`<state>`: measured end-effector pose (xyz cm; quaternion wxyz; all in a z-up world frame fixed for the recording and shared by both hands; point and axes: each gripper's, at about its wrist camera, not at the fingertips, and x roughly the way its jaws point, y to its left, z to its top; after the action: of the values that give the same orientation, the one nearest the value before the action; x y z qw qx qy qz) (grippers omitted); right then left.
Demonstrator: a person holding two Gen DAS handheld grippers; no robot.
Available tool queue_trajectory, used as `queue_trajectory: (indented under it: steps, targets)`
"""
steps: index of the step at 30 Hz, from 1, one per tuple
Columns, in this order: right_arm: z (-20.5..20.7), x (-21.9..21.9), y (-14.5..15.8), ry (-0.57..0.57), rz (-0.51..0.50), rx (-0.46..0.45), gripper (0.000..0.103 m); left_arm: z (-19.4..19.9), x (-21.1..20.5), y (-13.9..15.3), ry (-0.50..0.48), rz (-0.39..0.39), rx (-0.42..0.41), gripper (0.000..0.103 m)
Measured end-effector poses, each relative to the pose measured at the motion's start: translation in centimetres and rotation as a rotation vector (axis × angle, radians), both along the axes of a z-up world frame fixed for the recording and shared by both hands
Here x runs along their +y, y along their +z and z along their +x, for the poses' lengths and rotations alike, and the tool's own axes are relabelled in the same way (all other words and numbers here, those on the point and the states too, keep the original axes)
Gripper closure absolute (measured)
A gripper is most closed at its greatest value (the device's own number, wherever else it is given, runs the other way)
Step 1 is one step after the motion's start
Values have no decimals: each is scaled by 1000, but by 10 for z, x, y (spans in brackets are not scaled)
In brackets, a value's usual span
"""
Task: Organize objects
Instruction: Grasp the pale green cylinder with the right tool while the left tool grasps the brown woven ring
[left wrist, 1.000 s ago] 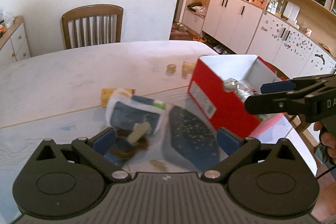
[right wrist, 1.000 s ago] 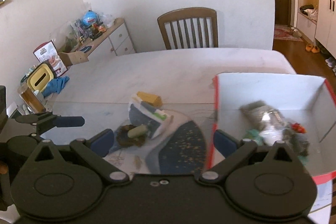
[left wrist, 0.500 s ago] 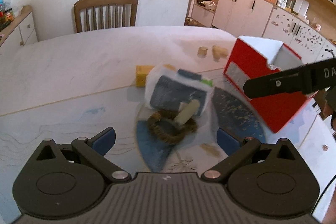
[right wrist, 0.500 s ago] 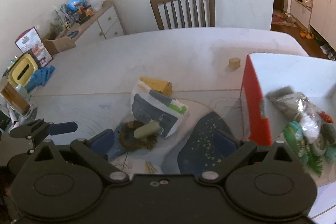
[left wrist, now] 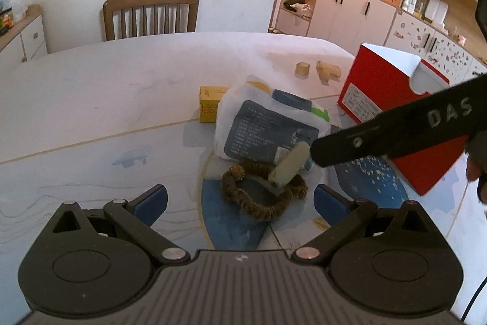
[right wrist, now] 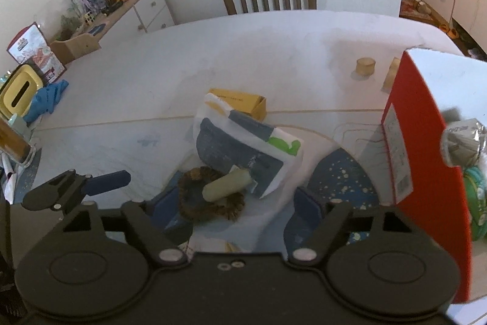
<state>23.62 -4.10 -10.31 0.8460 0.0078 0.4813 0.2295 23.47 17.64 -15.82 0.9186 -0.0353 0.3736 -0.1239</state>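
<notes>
We hold our right gripper [right wrist: 239,210] spread wide just over the brown ring [right wrist: 210,198] and the pale cylinder [right wrist: 226,188] resting on it, ready to pick. Our left gripper [left wrist: 240,201] waits empty and open beside. The red box [right wrist: 423,142] stands near on the counter [left wrist: 106,99], presumably their destination.

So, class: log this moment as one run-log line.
left gripper: open | right gripper: open, over brown ring | red box: part-filled

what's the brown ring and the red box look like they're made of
Brown ring: looks like fuzzy fabric or fibre, matte, with a bristly, uneven outline; possibly a scrunchie. Red box: seemingly cardboard, smooth red outside, white inside, with thin folded walls and a printed label.
</notes>
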Motion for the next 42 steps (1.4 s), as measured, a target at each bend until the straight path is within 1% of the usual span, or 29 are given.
queue_trajectory:
  steps: [3,4,5,7,11,13,17,19,21,22,23,24,25,26,28,31,33,37,42]
  targets:
    - [5,7,-5,-3,-13,13,31,7,3,-1,32,-5,12,1]
    - [7,9,-7,-4,-10,21,34,9,3,-2,40,-6,19,5]
    - [9,10,-8,-6,-9,30,36,12,4,-3,45,-11,31,7]
    - [13,13,-12,-17,-7,51,41,16,6,-7,48,-22,54,16]
    - [20,15,-21,-50,4,103,50,21,7,-13,55,-55,87,24]
    - [23,14,-25,-64,12,127,56,23,9,-15,61,-67,97,31]
    - [28,12,-31,-94,34,161,59,25,8,-15,72,-69,94,34]
    - [29,11,-31,-106,44,167,59,26,8,-15,73,-73,92,44]
    - [31,11,-31,-117,58,179,60,27,8,-15,69,-79,94,50]
    - [33,11,-31,-124,65,187,60,28,7,-16,66,-81,96,58]
    - [34,11,-31,-129,69,190,60,28,7,-16,58,-84,100,62]
    - [34,12,-31,-131,67,189,61,29,6,-16,49,-88,105,69]
    - [35,13,-31,-130,60,187,62,29,5,-16,41,-92,109,74]
    - [35,14,-31,-130,52,185,63,29,3,-16,33,-90,110,76]
    - [35,15,-30,-133,51,176,66,27,-1,-17,17,-80,111,88]
    - [35,14,-28,-129,62,169,75,26,-2,-18,12,-80,112,91]
    - [33,12,-26,-129,73,165,77,25,-1,-17,14,-85,113,92]
    - [26,4,-19,-130,85,140,78,20,-1,-14,7,-98,110,93]
    - [16,-11,-5,-144,107,102,78,10,1,0,1,-123,96,94]
